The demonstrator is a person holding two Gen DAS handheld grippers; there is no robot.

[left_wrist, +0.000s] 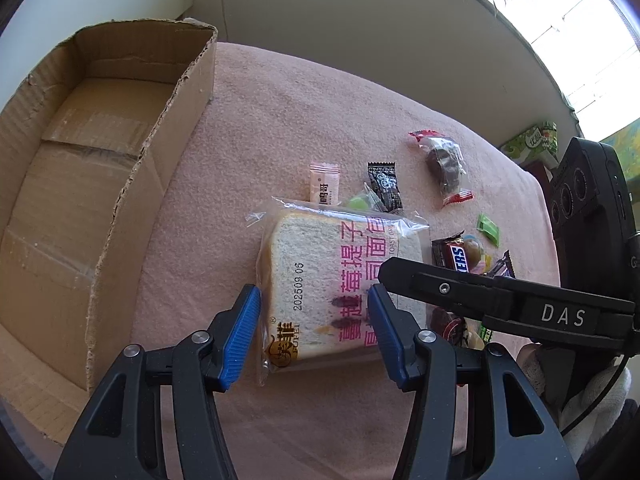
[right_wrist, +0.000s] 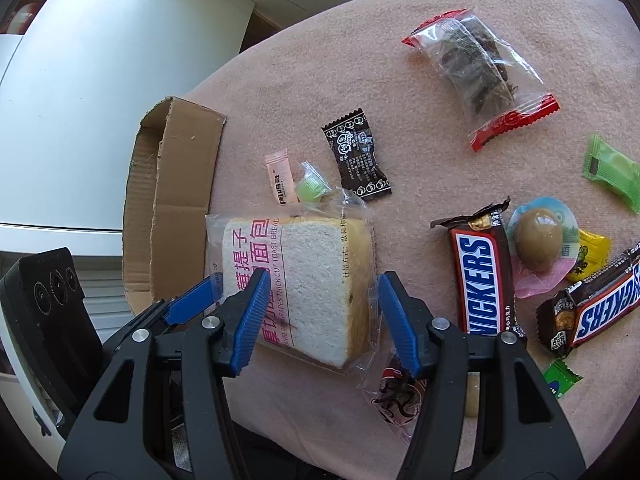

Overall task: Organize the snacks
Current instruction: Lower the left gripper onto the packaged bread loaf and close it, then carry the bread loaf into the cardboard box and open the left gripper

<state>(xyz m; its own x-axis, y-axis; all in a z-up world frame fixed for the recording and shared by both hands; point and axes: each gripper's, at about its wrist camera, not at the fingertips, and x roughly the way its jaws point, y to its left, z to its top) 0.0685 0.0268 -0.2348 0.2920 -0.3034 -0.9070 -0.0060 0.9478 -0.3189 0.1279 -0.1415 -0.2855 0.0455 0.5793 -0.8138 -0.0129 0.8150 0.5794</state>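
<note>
I bring both tools to the bread pack, which lies on the pink cloth of the worktop, just beside the open cardboard box at its left edge. My left tool has its jaws apart, one on each side of the pack, and I cannot see the pads pressing it. My right tool also stands apart around the same pack. I judge two tools are used because the pack is wide and soft. The small sweets and chocolate bars wait near the right edge.
</note>
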